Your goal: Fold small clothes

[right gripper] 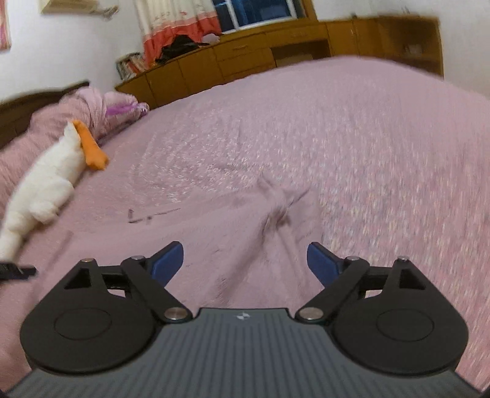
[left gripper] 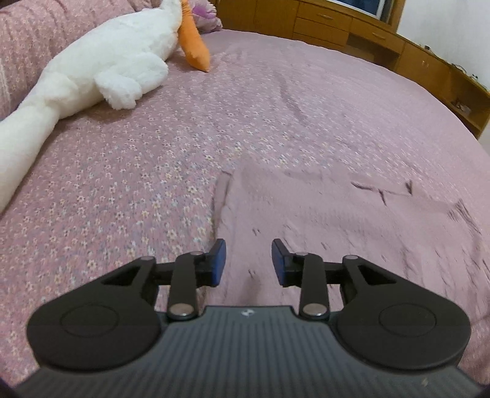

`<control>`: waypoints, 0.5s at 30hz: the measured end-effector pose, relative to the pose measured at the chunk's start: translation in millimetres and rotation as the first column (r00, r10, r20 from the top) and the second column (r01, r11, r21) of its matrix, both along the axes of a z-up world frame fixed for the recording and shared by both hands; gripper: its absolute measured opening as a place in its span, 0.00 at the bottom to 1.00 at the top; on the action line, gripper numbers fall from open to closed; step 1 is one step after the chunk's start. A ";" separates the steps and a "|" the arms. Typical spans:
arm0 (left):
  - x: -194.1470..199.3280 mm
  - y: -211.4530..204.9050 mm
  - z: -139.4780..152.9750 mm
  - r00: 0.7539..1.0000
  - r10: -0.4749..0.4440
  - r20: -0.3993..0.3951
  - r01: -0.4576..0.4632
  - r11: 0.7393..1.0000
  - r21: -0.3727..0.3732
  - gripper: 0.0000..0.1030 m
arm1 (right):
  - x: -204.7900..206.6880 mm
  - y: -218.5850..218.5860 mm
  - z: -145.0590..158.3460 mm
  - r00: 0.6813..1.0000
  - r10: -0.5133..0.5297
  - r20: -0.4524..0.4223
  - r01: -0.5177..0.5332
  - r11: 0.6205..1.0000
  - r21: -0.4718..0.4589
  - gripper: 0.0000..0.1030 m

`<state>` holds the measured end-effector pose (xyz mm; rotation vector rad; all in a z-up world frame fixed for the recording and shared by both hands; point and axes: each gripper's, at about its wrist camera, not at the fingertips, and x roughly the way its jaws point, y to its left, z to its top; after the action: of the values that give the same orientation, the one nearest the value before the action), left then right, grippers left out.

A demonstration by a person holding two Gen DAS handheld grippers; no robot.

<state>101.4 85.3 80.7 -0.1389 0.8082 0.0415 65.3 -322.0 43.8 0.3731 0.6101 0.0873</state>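
Observation:
A small pale pink garment (left gripper: 321, 214) lies flat on the pink flowered bedspread (left gripper: 137, 171), with dark thin markings on it. My left gripper (left gripper: 248, 255) hovers just above its near left part, jaws apart, nothing between the blue pads (left gripper: 219, 260). In the right wrist view the same garment (right gripper: 214, 245) spreads under my right gripper (right gripper: 245, 257), whose jaws stand wide open and empty. A bunched, raised wrinkle of the cloth (right gripper: 275, 208) sits just beyond the right fingers. The picture there is blurred.
A long white plush goose (left gripper: 101, 70) with an orange beak (left gripper: 194, 46) lies at the left on the bed. Pink pillows (right gripper: 101, 107) are at the head end. Wooden cabinets (right gripper: 245, 55) line the far side, under a curtain (right gripper: 174, 24).

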 end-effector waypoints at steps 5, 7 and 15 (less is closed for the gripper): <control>-18.5 -11.1 5.3 1.000 -0.024 -0.013 0.024 1.000 0.012 0.34 | -20.8 -6.3 4.5 1.000 -0.022 0.014 0.021 0.997 0.070 0.90; -24.8 -15.2 6.0 0.999 -0.031 -0.022 0.032 0.999 0.020 0.34 | -27.7 -8.7 4.7 0.999 -0.031 0.015 0.030 0.997 0.072 0.91; -44.2 -28.1 10.1 0.997 -0.050 -0.055 0.053 0.997 0.054 0.34 | -46.0 -30.6 11.9 0.999 -0.043 0.015 0.040 0.986 0.159 0.93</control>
<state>57.2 57.2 90.9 -0.0642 0.8632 0.0187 19.2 -352.6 55.7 0.5385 0.5784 0.0994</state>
